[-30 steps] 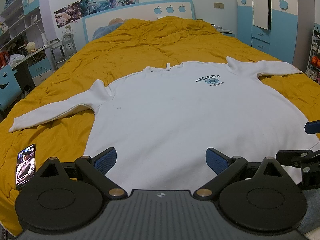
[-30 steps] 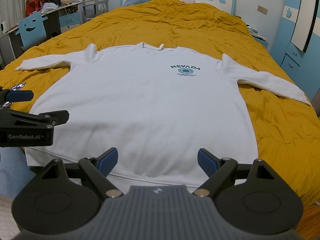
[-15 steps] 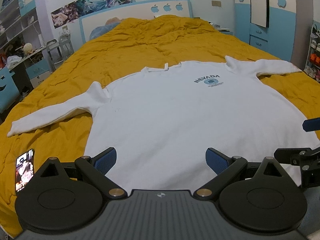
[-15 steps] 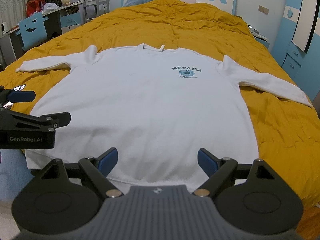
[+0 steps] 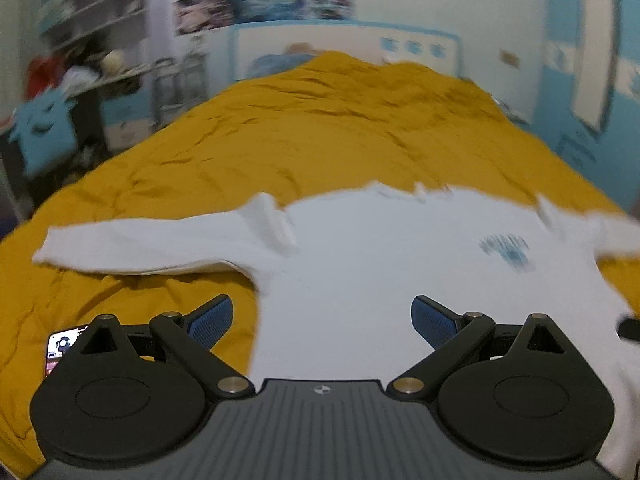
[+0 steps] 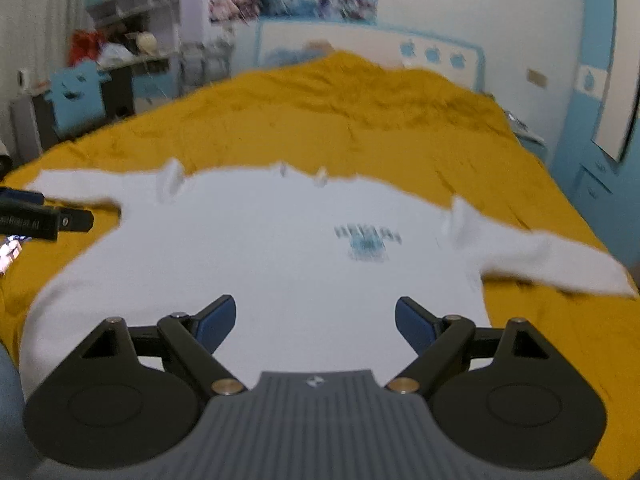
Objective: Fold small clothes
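Left claw (image 5: 322,322): fingers spread wide apart, nothing between them, held above the lower left part of the sweatshirt (image 5: 400,280). Its left finger pad (image 5: 212,318) is over the bedspread (image 5: 320,132), just beside the garment's side edge; its right pad is over the white fabric.

Right claw (image 6: 315,320): fingers likewise wide apart and empty, above the lower middle of the sweatshirt (image 6: 280,248).

A phone (image 5: 60,350) with a lit screen lies on the bedspread to the left of the sweatshirt, near its hem corner.

The white sweatshirt lies flat, front up, on the orange bedspread, both sleeves spread outward. The blue chest print (image 6: 366,242) is blurred and not legible. The neckline points toward the headboard (image 6: 360,46).

Beyond the sweatshirt, the bedspread runs, wrinkled, up to the white-and-blue headboard. Posters (image 6: 292,2) hang on the wall above it. Both views are motion-blurred.
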